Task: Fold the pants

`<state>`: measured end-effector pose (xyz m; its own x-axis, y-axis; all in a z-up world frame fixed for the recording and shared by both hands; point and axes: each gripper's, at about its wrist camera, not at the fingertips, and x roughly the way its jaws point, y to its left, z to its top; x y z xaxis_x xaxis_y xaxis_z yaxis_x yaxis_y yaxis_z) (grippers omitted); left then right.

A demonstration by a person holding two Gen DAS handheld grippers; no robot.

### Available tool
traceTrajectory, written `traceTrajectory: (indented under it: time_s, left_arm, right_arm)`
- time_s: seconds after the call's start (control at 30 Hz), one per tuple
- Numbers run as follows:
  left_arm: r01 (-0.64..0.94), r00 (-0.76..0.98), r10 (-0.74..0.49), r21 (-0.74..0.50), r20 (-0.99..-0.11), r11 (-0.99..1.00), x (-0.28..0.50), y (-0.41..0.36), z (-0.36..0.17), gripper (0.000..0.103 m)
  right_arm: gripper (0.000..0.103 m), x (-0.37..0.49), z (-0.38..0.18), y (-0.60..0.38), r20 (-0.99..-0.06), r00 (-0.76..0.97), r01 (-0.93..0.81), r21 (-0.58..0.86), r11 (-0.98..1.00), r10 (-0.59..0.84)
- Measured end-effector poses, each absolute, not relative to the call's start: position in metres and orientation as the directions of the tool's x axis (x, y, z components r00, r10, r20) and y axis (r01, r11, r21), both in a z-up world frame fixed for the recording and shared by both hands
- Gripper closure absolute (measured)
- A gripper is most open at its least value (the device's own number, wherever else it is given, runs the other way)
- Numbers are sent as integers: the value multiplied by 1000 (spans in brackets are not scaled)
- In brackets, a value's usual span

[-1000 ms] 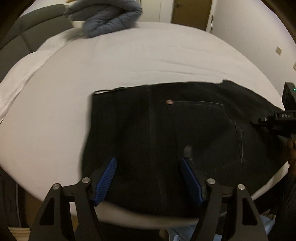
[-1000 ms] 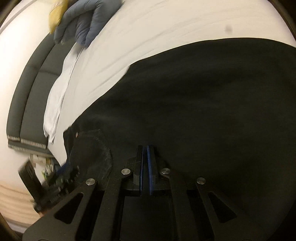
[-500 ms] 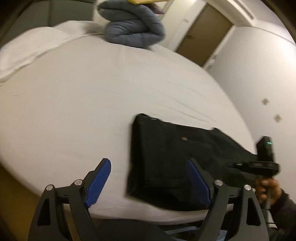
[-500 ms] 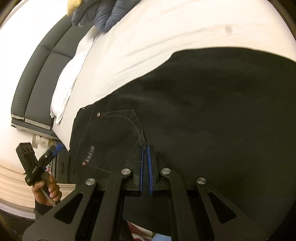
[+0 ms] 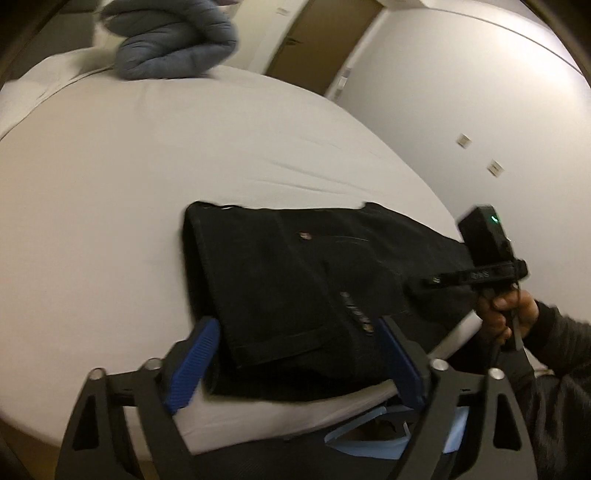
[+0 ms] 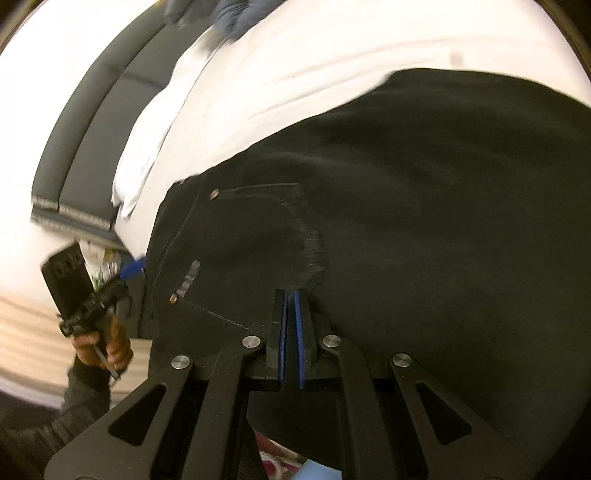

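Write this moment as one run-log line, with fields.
step: fold pants | left gripper: open, at waistband | right gripper: shut, on pants | bed: pants flat

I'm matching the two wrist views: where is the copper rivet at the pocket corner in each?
Left wrist: rivet sits centre, near the pants' far edge.
Right wrist: rivet sits left of centre, at the pocket's upper-left corner.
Shared landmark: the blue-grey jacket at the bed's far end.

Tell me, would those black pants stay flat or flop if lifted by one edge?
Probably flop: the pants lie limp and follow the bed. They look like thick denim with stitched pockets, so likely heavy enough to hang down. The right tool looks pressed shut over the fabric; one pinch point would likely let the rest sag.
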<state>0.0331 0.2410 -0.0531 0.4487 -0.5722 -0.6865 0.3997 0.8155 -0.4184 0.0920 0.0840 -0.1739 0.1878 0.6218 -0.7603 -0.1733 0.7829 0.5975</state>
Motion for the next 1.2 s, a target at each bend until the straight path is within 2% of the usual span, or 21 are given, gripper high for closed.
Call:
traceTrajectory:
  time_s: [0.07,0.13,0.37,0.5,0.7,0.77,0.8,0.83,0.9,0.97,1.1,1.2]
  left_arm:
    - [415,412,-548,-386,-728,824,41,231,-62,37]
    - [427,377,-552,-390,-744,816,43,227,-69,58]
    - [463,357,-601,-423,-715,779,43,226,-60,71]
    - [448,350,-558,-388,-753,805,45,235,-60,90]
    - [455,346,-375,-196,-860,869,45,244,-53,88]
    - [403,397,-158,17,-904,915,45,250,-59,88]
    - [356,410,-71,89,-909,930,47,259,-61,88]
    - [294,423,-39,96,-905,951,49,273,-58,88]
    - [204,472,-56,47,-880,978,45,290,-40,88]
    - [221,537,-123,-1,-834,975,33,284,-16,88]
    - [344,519,-345,-179,-782,922,17,241,-3,66]
    - [412,471,-470,-285,-746,866,16,204,-6,64]
  right_arm:
    - [99,95,-175,97,-772,177,-187,583,791,611]
    - [99,98,-177,103,-773,170,-184,584,790,611]
    - [99,105,-187,120,-780,159,-187,578,795,605]
    - [99,102,-187,106,-776,160,-178,585,791,610]
    - [99,99,-181,88,-791,164,-200,559,805,590]
    - [99,98,-181,91,-796,164,-200,552,809,583]
    - [99,98,-182,91,-797,163,-199,550,811,581]
    - [99,97,-181,90,-797,162,-198,551,811,581]
    - [99,96,-181,92,-796,162,-195,553,810,583]
    - [99,94,-178,92,-799,165,-201,546,813,578]
    - [99,90,-175,97,-797,173,-215,543,812,579]
    - [99,88,-173,100,-790,167,-230,551,802,591]
